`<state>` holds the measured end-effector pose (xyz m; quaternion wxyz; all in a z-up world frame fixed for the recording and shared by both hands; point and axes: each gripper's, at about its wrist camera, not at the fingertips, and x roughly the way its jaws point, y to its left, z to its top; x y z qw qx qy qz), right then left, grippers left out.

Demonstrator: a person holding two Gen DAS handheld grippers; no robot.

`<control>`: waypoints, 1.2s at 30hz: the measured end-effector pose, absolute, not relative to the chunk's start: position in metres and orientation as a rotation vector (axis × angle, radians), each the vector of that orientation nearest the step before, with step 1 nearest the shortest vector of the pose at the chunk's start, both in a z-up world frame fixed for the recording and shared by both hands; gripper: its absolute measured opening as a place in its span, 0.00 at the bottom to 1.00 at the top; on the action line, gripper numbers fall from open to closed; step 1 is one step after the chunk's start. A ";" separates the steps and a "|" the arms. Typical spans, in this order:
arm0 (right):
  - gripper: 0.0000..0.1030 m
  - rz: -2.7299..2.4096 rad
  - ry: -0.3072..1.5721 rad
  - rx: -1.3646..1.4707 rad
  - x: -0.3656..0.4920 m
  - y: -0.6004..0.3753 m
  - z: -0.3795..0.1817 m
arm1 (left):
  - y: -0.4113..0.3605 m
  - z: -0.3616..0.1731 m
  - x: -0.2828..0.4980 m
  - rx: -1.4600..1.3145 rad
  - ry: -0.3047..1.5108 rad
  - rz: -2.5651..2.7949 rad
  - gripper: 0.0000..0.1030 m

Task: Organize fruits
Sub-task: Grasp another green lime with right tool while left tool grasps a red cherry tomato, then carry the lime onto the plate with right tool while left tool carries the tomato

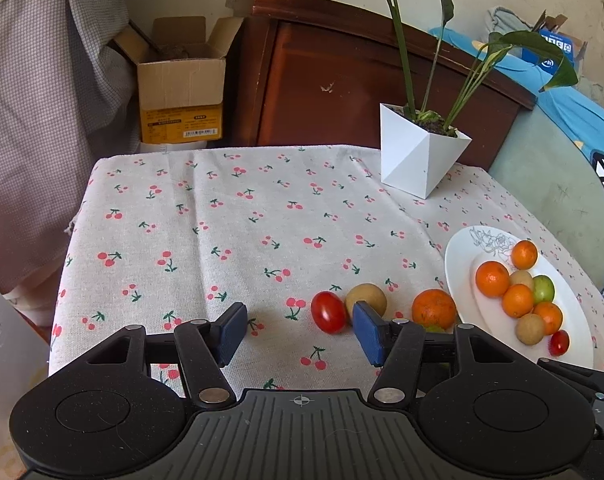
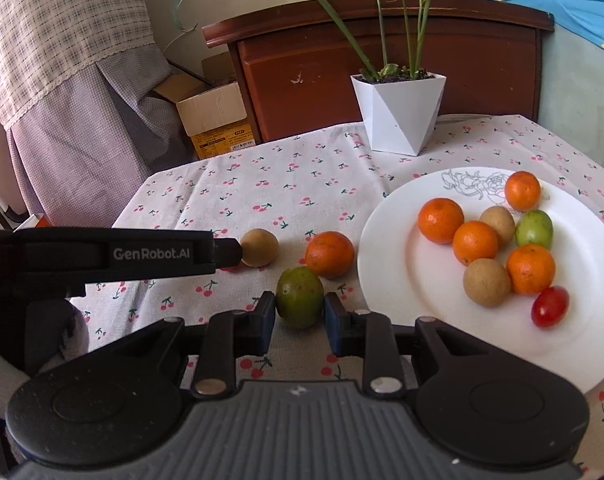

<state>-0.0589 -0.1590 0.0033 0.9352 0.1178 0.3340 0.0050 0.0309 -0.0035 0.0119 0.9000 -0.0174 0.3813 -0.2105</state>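
4 fruits lie loose on the cherry-print desk (image 2: 302, 168), and 8 more sit on the white plate (image 2: 386, 248) ahead and to the right of the right claw (image 2: 299, 318). This claw is narrow, its blue pads either side of a green fruit (image 2: 300, 298), touching or nearly so; whether it grips yet is unclear. Just beyond the green fruit lies an orange (image 2: 329, 254). The left claw (image 1: 299, 330) hangs wide and empty. A red cherry tomato (image 1: 329, 312) sits between its pads and just ahead, and a tan round fruit (image 1: 366, 299) sits by its right pad.

To do this step well, I judge the right claw should close gently at the fruit's widest part, lift straight up, then carry it right over the plate rim without nudging the orange.

Readable writing: "GenRobot.AI" on the left claw's side. Box labels behind are too small to read.
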 end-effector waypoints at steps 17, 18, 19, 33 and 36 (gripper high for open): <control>0.27 -0.011 0.668 0.285 -0.059 -0.165 0.001 | -0.022 0.005 0.024 0.059 0.716 -0.488 0.29; 0.28 -0.012 0.665 0.286 -0.059 -0.165 0.001 | -0.022 0.005 0.024 0.058 0.717 -0.493 0.27; 0.28 -0.013 0.664 0.287 -0.059 -0.165 0.001 | -0.023 0.005 0.024 0.057 0.718 -0.500 0.23; 0.26 -0.003 0.660 0.268 -0.058 -0.164 0.002 | -0.027 0.006 0.019 0.060 0.718 -0.517 0.17; 0.26 -0.001 0.654 0.266 -0.059 -0.164 0.005 | -0.025 0.010 0.020 0.045 0.714 -0.505 0.17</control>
